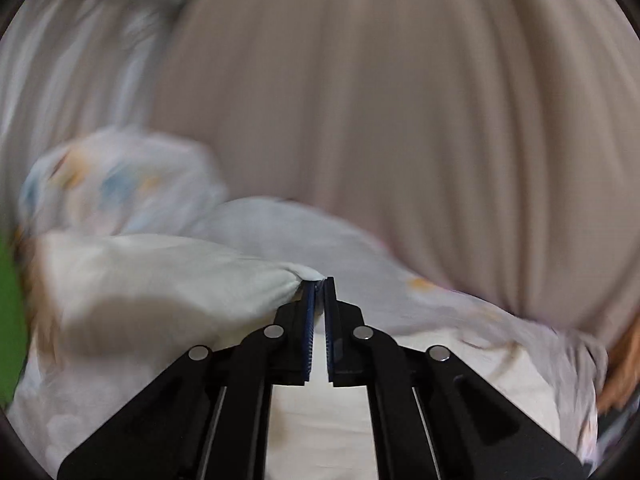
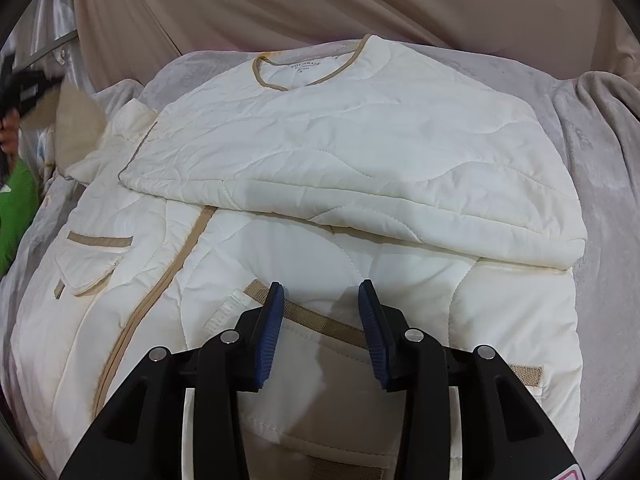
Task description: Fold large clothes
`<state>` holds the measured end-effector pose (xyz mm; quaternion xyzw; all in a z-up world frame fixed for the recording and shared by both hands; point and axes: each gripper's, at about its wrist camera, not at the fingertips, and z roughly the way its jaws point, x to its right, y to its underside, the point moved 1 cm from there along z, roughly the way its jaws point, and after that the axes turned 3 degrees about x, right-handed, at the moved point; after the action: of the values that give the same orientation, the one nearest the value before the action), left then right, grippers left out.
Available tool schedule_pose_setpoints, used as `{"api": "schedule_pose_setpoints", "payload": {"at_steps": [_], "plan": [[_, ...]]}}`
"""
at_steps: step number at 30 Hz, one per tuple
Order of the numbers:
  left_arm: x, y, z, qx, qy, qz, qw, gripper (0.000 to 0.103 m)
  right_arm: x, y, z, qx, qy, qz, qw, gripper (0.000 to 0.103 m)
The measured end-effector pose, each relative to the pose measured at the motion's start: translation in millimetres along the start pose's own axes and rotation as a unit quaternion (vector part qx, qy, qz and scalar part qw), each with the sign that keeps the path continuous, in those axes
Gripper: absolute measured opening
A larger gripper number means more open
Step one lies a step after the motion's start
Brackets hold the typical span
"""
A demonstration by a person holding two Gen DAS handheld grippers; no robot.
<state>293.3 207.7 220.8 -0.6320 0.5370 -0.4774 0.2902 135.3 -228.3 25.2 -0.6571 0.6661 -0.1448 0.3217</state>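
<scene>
Left claw [image 1: 320, 282] pinches jacket [image 1: 168, 276] (right [image 2: 320, 292] spread)

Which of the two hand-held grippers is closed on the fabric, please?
The left hand-held gripper: its jaws pinch a fold of the cream jacket. The right hand-held gripper hovers open over it.

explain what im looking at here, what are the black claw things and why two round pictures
Each round picture comes from a wide-angle camera on a hand-held gripper, looking along its two black fingers with blue pads. A person holds one in each hand. The left gripper is shut on a bit of cream cloth, probably part of the jacket; that picture is blurred. The right gripper is open, above the cream quilted jacket, holding nothing. The jacket lies partly folded on a grey blanket, with beige curtains behind.
</scene>
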Motion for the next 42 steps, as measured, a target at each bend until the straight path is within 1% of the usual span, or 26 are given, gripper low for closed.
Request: {"api": "schedule_pose_setpoints", "payload": {"at_steps": [1,2,3,4,6,7,8,10,12,13,14,15,16,17,18,19,22,24,26,27,30,33,36,40,41,42], "plan": [[41,2,-5,-0.002,0.037,0.034,0.9987,0.000,0,1,-1,0.001,0.000,0.001,1.000,0.038],[87,9,-10,-0.008,0.074,0.071,0.9947,0.000,1,1,-2,0.002,-0.001,0.002,1.000,0.038],[124,19,-13,-0.015,0.098,0.102,0.9899,0.000,1,1,-3,0.004,-0.001,0.003,1.000,0.038],[159,32,-14,-0.025,0.120,0.133,0.9834,0.000,2,2,-4,0.006,-0.003,0.004,1.000,0.038],[230,73,-7,-0.059,0.161,0.197,0.9654,0.000,3,2,-6,0.010,-0.009,0.008,1.000,0.041],[251,91,-1,-0.078,0.171,0.217,0.9580,0.000,3,3,-8,0.012,-0.013,0.010,1.000,0.042],[275,119,8,-0.105,0.184,0.236,0.9483,0.000,4,3,-9,0.014,-0.016,0.013,1.000,0.043],[303,173,33,-0.164,0.190,0.264,0.9313,0.001,6,4,-13,0.020,-0.020,0.020,0.999,0.044],[307,217,44,-0.206,0.176,0.279,0.9211,0.002,11,5,-17,0.026,-0.024,0.032,0.999,0.049],[303,235,53,-0.227,0.164,0.284,0.9171,0.002,13,5,-18,0.027,-0.026,0.040,0.998,0.049],[295,243,49,-0.234,0.164,0.282,0.9159,0.002,16,5,-19,0.028,-0.029,0.047,0.998,0.050],[285,246,46,-0.236,0.163,0.277,0.9170,0.003,19,6,-19,0.029,-0.033,0.054,0.998,0.050],[272,246,40,-0.235,0.159,0.269,0.9203,0.004,20,6,-19,0.029,-0.037,0.059,0.997,0.050],[257,242,35,-0.235,0.158,0.257,0.9242,0.008,21,6,-19,0.029,-0.041,0.062,0.997,0.050],[242,238,28,-0.249,0.151,0.244,0.9251,0.020,21,6,-19,0.030,-0.044,0.063,0.997,0.051],[226,231,18,-0.243,0.151,0.232,0.9295,0.033,20,6,-20,0.033,-0.045,0.060,0.997,0.052],[173,206,-16,-0.210,0.144,0.195,0.9470,0.048,8,2,-30,0.048,-0.051,0.038,0.997,0.054],[130,190,-36,-0.194,0.114,0.169,0.9596,0.049,-2,-8,-35,0.046,-0.074,0.028,0.996,0.057],[97,182,-45,-0.190,0.080,0.149,0.9671,0.049,-16,-29,-36,0.032,-0.122,0.030,0.992,0.058],[81,180,-47,-0.193,0.062,0.140,0.9692,0.050,-24,-43,-33,0.025,-0.143,0.033,0.989,0.061],[44,184,-43,-0.208,0.012,0.127,0.9697,0.050,-55,-80,-11,-0.008,-0.191,0.023,0.981,0.066],[22,196,-34,-0.214,-0.027,0.129,0.9678,0.050,-87,-112,30,-0.034,-0.190,0.012,0.981,0.066],[10,205,-24,-0.219,-0.044,0.125,0.9666,0.050,-105,-133,76,-0.051,-0.194,0.040,0.979,0.066],[-4,214,-8,-0.240,-0.038,0.094,0.9656,0.052,-119,-142,125,-0.081,-0.208,0.099,0.970,0.066],[-8,216,-6,-0.242,-0.036,0.085,0.9658,0.052,-123,-142,131,-0.083,-0.210,0.104,0.969,0.062],[-11,217,-5,-0.244,-0.032,0.077,0.9662,0.052,-125,-142,132,-0.082,-0.214,0.100,0.968,0.040]]}}
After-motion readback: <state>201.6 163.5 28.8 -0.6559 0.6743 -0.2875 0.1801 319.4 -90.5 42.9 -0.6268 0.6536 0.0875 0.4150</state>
